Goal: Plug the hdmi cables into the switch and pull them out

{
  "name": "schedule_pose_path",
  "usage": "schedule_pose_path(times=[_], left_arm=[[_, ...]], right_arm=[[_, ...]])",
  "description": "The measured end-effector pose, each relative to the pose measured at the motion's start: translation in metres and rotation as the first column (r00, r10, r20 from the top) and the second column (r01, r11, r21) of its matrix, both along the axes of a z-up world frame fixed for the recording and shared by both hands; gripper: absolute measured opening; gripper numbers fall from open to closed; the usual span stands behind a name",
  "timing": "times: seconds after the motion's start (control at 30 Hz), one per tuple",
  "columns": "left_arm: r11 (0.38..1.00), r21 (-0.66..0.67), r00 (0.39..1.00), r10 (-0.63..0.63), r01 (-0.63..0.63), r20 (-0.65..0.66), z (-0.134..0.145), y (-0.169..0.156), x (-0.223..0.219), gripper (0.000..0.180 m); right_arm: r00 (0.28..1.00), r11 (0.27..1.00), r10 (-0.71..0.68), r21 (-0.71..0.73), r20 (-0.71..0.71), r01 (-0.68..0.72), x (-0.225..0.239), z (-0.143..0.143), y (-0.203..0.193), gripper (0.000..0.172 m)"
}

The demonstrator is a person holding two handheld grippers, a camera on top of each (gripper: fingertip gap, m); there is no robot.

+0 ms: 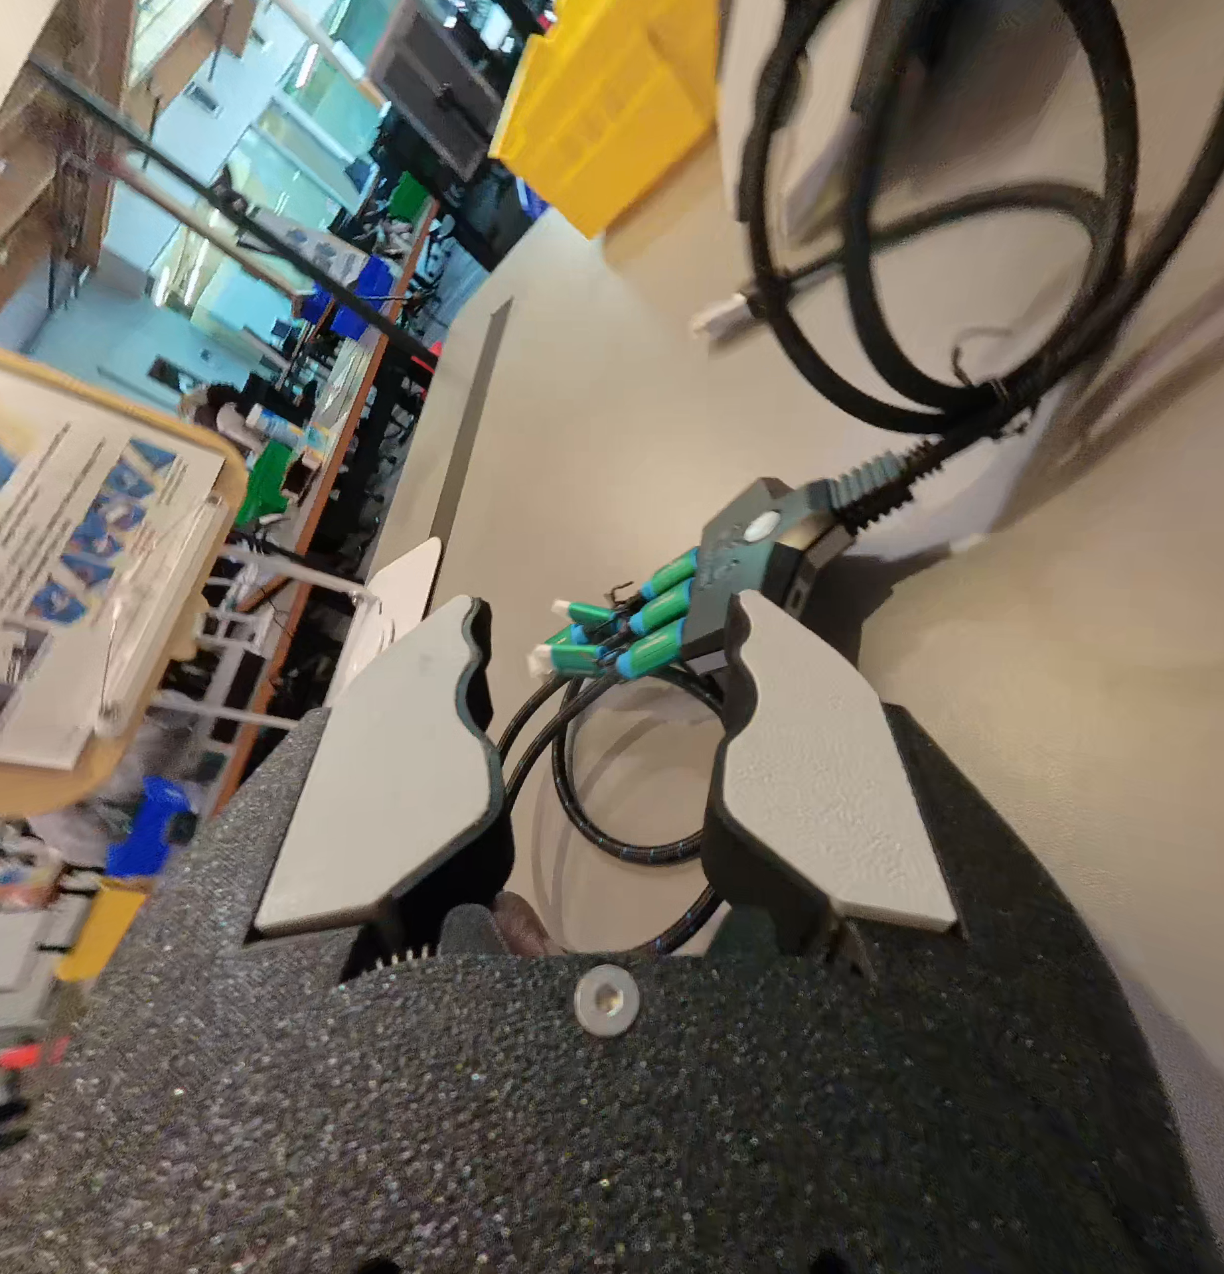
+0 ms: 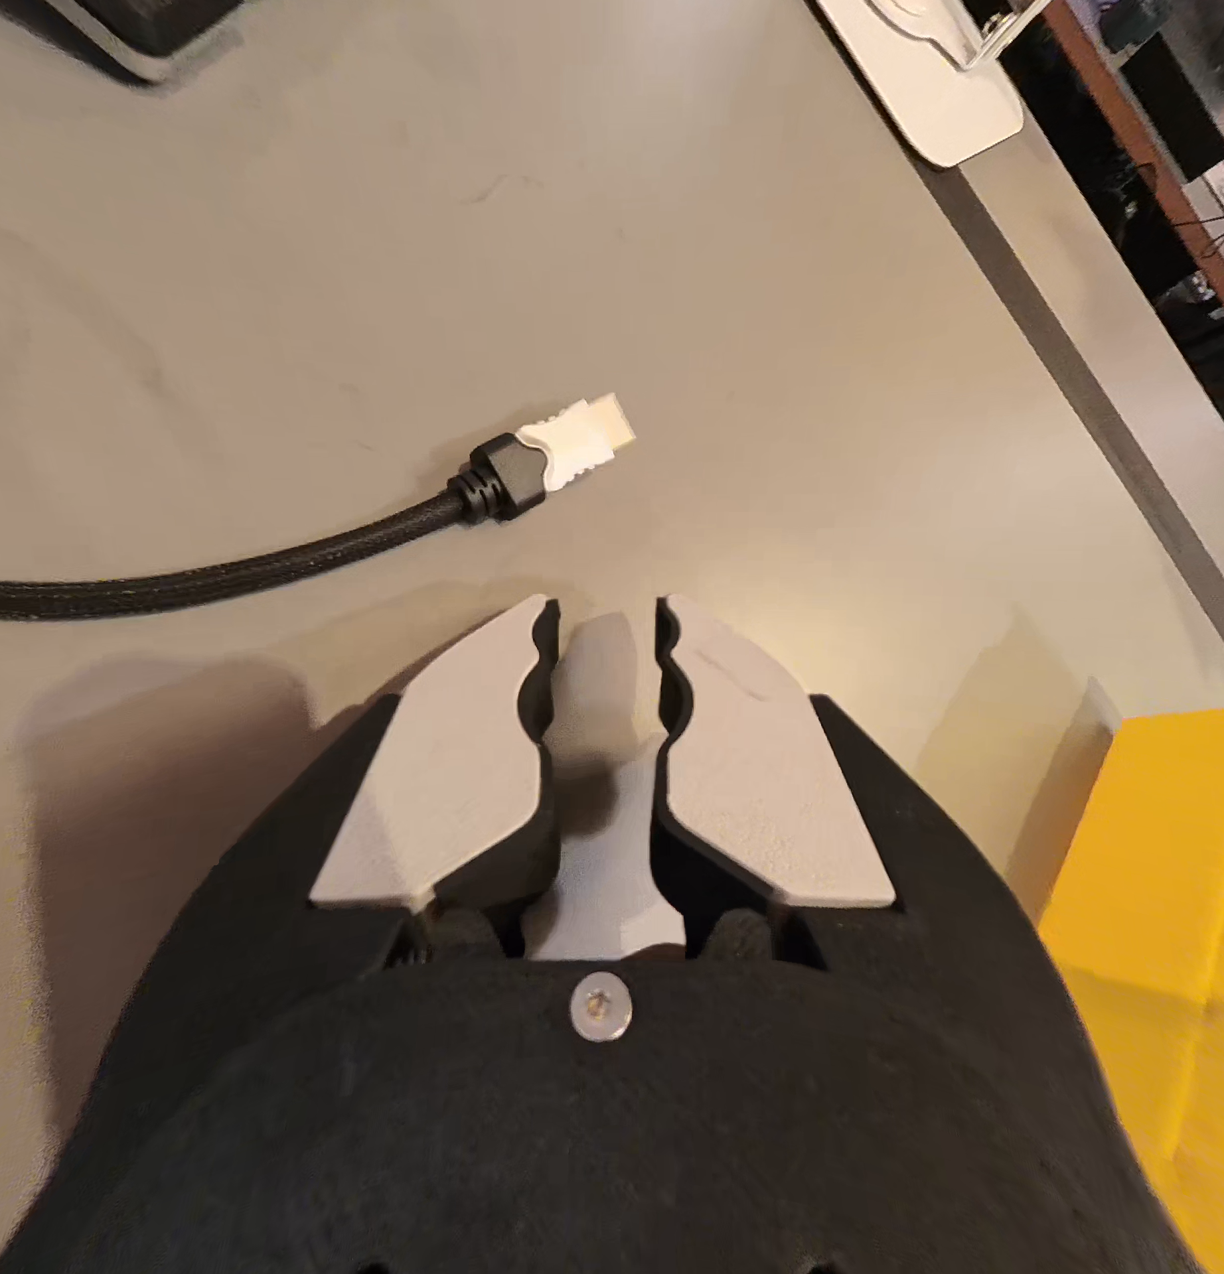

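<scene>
Right wrist view, cable plug (image 2: 568,441) just ahead-left of parted fingers (image 2: 457,724), untouched

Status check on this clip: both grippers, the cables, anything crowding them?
Left gripper open, empty, green-plugged hub just ahead. Right gripper open, empty above table; silver-tipped cable plug lies loose ahead. Yellow bin close right.

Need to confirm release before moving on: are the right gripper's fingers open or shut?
Open. The right gripper's fingers stand apart with bare table between them; the cable plug lies ahead, untouched.
</scene>
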State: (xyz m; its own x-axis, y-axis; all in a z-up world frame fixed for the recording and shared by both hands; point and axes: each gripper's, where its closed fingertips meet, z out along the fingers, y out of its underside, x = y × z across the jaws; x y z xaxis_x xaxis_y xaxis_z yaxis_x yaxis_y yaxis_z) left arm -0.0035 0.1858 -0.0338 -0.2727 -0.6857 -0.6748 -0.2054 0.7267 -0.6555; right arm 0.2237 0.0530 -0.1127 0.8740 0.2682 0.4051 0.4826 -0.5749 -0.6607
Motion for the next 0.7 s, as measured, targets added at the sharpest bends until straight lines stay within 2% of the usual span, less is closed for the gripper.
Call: schedule_pose_path(times=[0.1, 0.17, 0.3, 0.37, 0.5, 0.6, 0.7], left_arm=[[0.983, -0.163, 0.995, 0.096, -0.089, 0.035, 0.023, 0.015, -0.014, 0.060], [0.952, -0.267, 0.988, 0.152, -0.149, -0.007, 0.025, 0.019, -0.022, 0.060], [0.869, -0.407, 0.950, 0.193, -0.282, -0.246, -0.009, 0.005, -0.025, 0.060], [0.812, -0.466, 0.919, 0.203, -0.350, -0.337, -0.026, -0.003, -0.020, 0.058], [0.644, -0.629, 0.886, 0.185, -0.436, -0.425, -0.040, -0.019, -0.004, 0.054], [0.606, -0.623, 0.848, 0.178, -0.495, -0.500, -0.056, -0.028, -0.002, 0.055], [0.564, -0.630, 0.825, 0.186, -0.534, -0.533, -0.067, -0.033, 0.000, 0.056]], right_arm=[[0.992, 1.000, 0.003, 0.003, 0.130, -0.003, 0.012, 0.019, 0.005, 0.027], [0.984, 1.000, 0.013, 0.011, 0.177, -0.015, 0.014, 0.038, 0.013, 0.027], [0.971, 0.991, 0.132, 0.001, 0.201, -0.135, -0.014, 0.058, 0.046, 0.027], [0.952, 0.977, 0.211, -0.029, 0.222, -0.210, -0.038, 0.054, 0.069, 0.027], [0.903, 0.949, 0.314, -0.106, 0.294, -0.296, -0.075, 0.032, 0.115, 0.027], [0.901, 0.941, 0.336, -0.141, 0.273, -0.308, -0.089, 0.016, 0.141, 0.027], [0.906, 0.922, 0.372, -0.189, 0.200, -0.337, -0.106, 0.000, 0.147, 0.028]])
